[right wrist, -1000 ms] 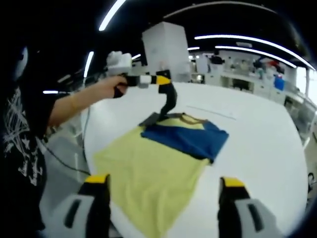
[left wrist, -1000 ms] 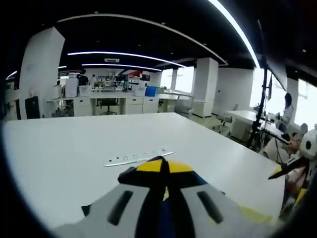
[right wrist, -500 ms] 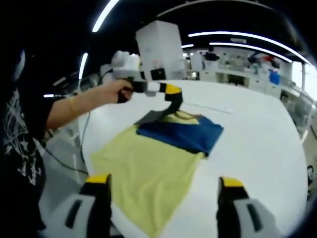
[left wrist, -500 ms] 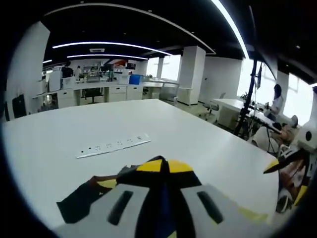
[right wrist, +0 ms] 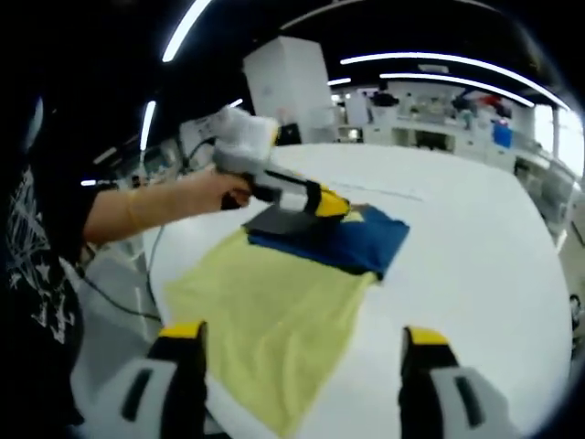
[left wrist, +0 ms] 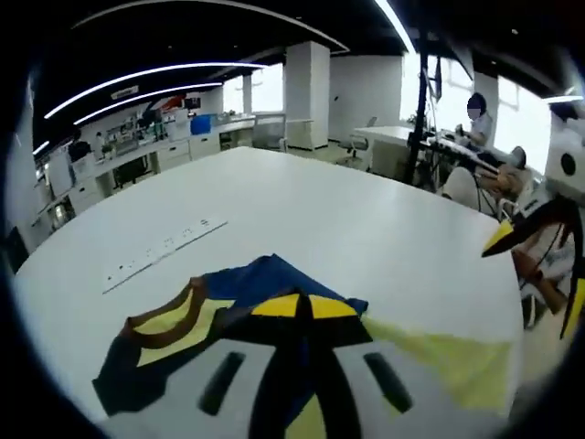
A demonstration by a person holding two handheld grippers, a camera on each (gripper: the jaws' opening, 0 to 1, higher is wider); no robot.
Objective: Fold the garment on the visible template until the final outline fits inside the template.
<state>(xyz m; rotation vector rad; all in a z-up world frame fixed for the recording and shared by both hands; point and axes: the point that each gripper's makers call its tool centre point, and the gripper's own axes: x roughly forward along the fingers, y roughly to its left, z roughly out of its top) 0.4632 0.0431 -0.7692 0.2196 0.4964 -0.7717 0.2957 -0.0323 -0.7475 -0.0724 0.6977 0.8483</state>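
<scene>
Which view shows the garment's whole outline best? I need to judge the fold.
The right gripper view: the garment lies nearly whole on the table, blue part folded over yellow. The left gripper view shows its near part, partly behind the jaws.

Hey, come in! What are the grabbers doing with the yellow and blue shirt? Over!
Left gripper shut on shirt, at the blue collar end. Right gripper open, above the yellow hem. Shirt partly folded on white table. Nothing blocking.
</scene>
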